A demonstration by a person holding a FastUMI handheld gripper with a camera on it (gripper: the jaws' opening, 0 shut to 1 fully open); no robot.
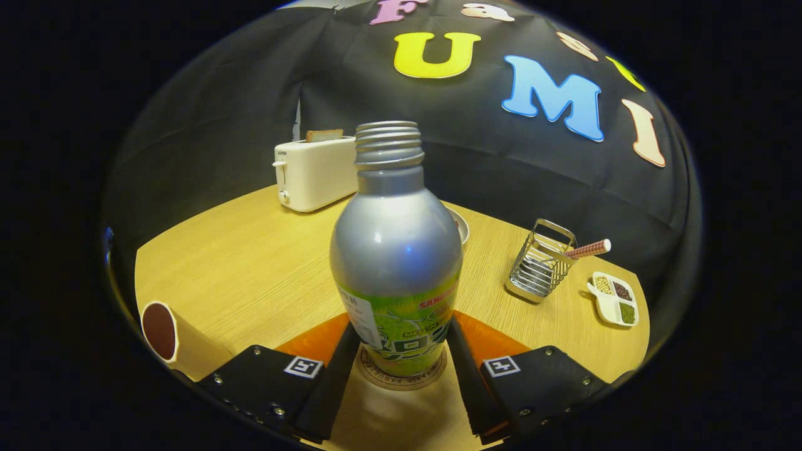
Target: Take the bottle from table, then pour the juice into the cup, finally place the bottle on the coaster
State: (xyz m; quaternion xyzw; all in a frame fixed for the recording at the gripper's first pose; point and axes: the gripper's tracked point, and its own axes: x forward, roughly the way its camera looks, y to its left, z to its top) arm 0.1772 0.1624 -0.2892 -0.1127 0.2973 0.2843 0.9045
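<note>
Bottle: silver metal bottle with a green printed label [396, 250], uncapped, threaded neck bare, standing upright between the two fingers.
Bottle base: resting on a round brown cork coaster [401, 378], which lies on an orange mat [489, 341] on the desk.
Jaws: black two-finger gripper [401, 351] set narrow around the bottle's lower label; both fingers lie close along its sides, but whether they press on it cannot be told.
Cup: cream paper cup with a dark brown interior [168, 335], near left of the fingers, its mouth facing the camera; contents cannot be told.
Desk: light wooden desk [250, 269], carrying all items.
Far left: white two-slot toaster with a slice of bread standing in it [315, 172], beyond the bottle.
Behind bottle: rim of a small bowl [461, 227], mostly hidden.
Right: wire metal rack [540, 263] holding a red-and-white patterned stick [588, 249].
Far right: white divided dish with three kinds of beans or grains [615, 299], just beside the rack.
</note>
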